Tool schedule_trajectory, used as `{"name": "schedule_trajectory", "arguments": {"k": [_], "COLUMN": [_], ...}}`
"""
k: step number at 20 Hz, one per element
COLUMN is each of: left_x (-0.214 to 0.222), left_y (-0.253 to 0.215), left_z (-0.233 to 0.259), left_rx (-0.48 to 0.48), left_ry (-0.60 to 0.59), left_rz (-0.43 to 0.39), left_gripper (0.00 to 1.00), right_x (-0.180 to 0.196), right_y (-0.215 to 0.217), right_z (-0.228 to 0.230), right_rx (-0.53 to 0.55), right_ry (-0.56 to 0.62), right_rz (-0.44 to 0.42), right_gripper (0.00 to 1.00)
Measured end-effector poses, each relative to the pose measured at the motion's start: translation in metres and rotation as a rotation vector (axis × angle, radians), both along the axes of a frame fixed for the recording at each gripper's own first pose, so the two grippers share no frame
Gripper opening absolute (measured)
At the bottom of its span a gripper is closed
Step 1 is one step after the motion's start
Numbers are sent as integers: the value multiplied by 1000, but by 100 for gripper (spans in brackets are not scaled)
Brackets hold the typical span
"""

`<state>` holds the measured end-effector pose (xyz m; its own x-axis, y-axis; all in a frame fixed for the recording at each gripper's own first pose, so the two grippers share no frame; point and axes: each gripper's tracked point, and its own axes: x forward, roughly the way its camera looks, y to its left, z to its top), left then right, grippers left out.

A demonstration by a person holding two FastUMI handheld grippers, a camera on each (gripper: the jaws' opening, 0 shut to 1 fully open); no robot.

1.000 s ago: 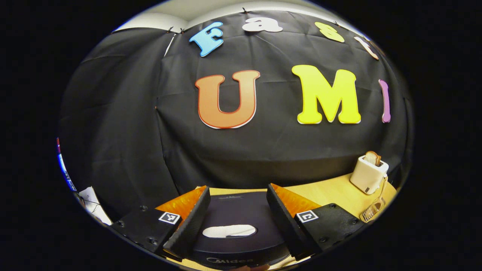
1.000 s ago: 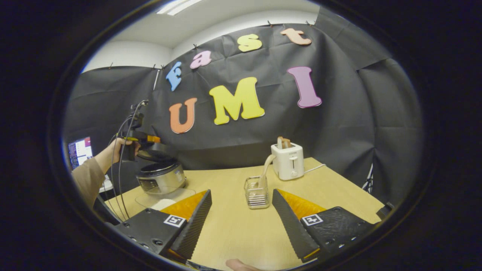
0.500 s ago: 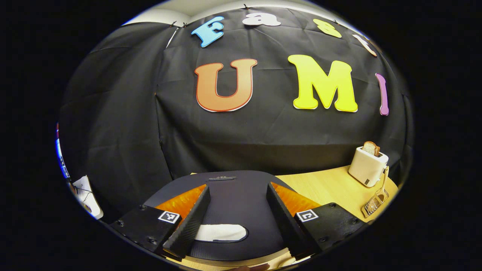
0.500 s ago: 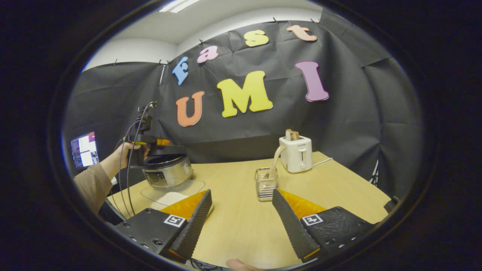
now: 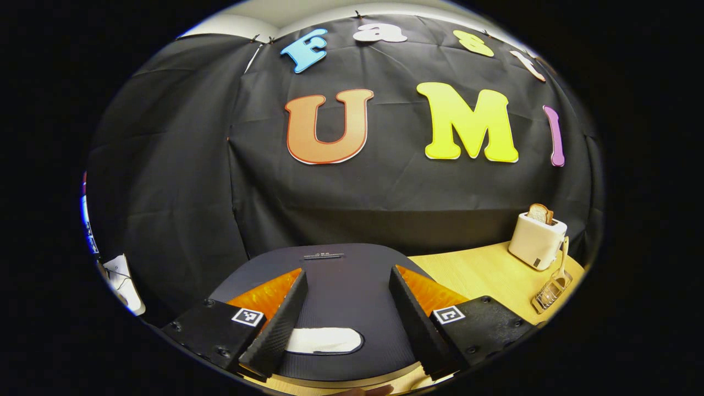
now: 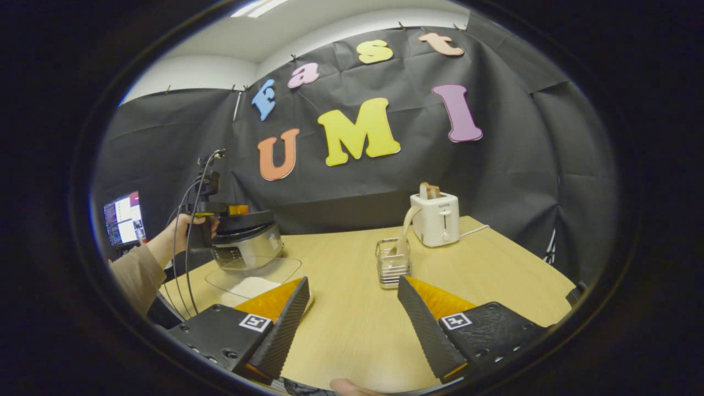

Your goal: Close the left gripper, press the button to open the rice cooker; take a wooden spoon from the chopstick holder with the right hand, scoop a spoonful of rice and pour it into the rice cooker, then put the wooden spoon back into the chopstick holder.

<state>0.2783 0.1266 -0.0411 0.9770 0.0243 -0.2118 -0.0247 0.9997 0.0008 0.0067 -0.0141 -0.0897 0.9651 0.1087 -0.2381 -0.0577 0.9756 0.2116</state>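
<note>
**Left hand-held gripper poised over the cooker lid, fingers apart**

Our left hand-held gripper point(image 5: 346, 313) hangs just above the dark lid of the rice cooker point(image 5: 341, 286), its fingers spread wide and gripping nothing. In the right gripper view we see it over the rice cooker point(image 6: 245, 245) at the far left of the desk point(image 6: 352, 330).

Our right hand-held gripper point(image 6: 352, 324) is also open and empty, low over the desk. The chopstick holder point(image 6: 391, 269) stands ahead of it, slightly right of centre and near, with the wooden spoon point(image 6: 404, 231) leaning in it, handle rising up and to the right toward the toaster point(image 6: 437, 219). The pile of rice point(image 6: 247, 287) lies on a clear tray just in front of the cooker.

We judge the press not yet made: the left fingers must first close, then push down on the lid's button, which we cannot pick out. The right hand is far nearer the spoon.
</note>
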Motion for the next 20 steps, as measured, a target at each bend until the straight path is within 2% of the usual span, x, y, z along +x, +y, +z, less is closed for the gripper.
{"name": "schedule_trajectory", "arguments": {"k": [1, 4, 5, 6, 9, 10, 12, 13, 14, 20], "left_x": [-1, -6, -6, -9, -20, -24, -31, -34, -36, -46], "left_y": [-1, -1, 0, 1, -1, -1, -1, -1, -1, -2], "left_z": [-3, -11, -8, -8, -7, -7, -7, -7, -6, -12], "left_rx": [-2, 0, 8, 8, 27, 26, 19, 20, 18, 22], "left_ry": [-4, -28, -67, -80, -129, -135, -148, -156, -164, -195], "left_rz": [1, 6, 9, 16, 33, 35, 37, 36, 37, 54], "left_gripper": [96, 96, 96, 96, 95, 95, 95, 95, 95, 93], "right_x": [-1, -1, -2, -3, -7, -7, -9, -10, -11, -17], "right_y": [1, 4, 5, 5, 6, 8, 10, 12, 13, 19], "right_z": [-1, -4, -3, -4, -2, -2, 0, 1, 1, 3], "right_rx": [0, -3, -4, -5, -10, -11, -12, -15, -18, -33], "right_ry": [2, 7, 8, 8, 3, 1, -2, -4, -6, -13], "right_rz": [3, 7, 8, 9, 11, 12, 16, 19, 23, 34], "right_gripper": [96, 96, 92, 96, 96, 92, 92, 96, 92, 92]}}
